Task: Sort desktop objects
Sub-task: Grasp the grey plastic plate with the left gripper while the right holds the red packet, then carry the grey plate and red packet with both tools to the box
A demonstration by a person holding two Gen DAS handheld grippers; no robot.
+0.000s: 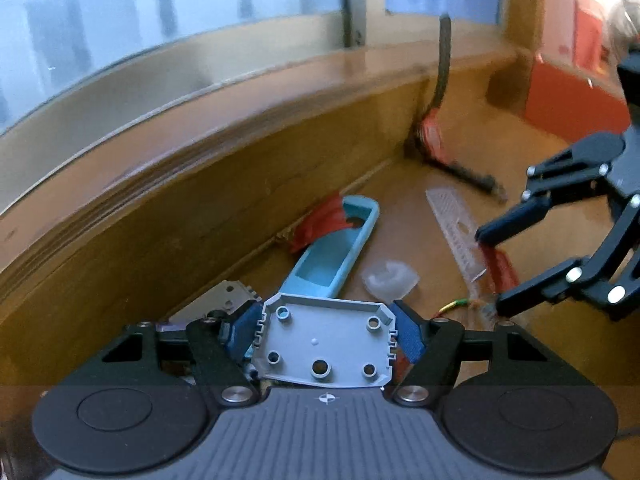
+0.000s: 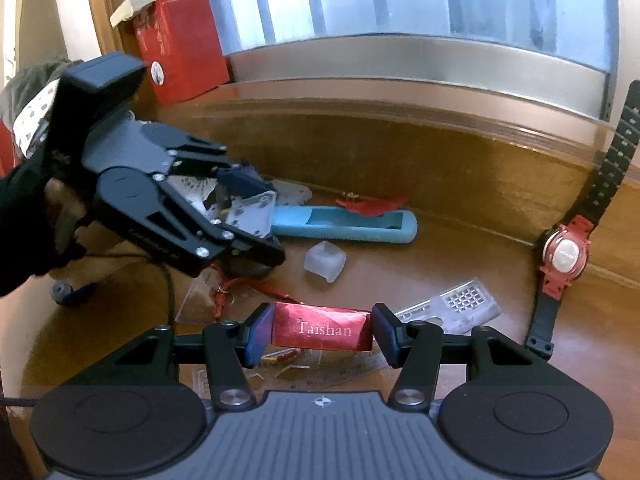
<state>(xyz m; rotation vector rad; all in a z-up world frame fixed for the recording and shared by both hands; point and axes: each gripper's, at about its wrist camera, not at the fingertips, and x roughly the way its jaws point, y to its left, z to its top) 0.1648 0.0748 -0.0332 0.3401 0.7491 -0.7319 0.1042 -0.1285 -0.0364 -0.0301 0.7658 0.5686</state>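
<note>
My left gripper (image 1: 326,332) is shut on a grey plastic plate (image 1: 324,344) with round holes and holds it above the wooden desk; it also shows in the right wrist view (image 2: 256,216). My right gripper (image 2: 322,330) is shut on a red Taishan box (image 2: 322,330) low over the desk. In the left wrist view the right gripper (image 1: 490,270) appears at the right with the red box (image 1: 500,268) between its fingers. A blue remote cover (image 1: 336,248) lies by the wooden wall, also in the right wrist view (image 2: 352,226).
A clear plastic cap (image 2: 325,261), a clear ruler (image 1: 454,222), a metal perforated plate (image 2: 460,304), red paper scrap (image 2: 372,205) and a red-and-black watch (image 2: 564,256) lie on the desk. A red box (image 2: 180,40) stands at the back left. A wooden ledge runs behind.
</note>
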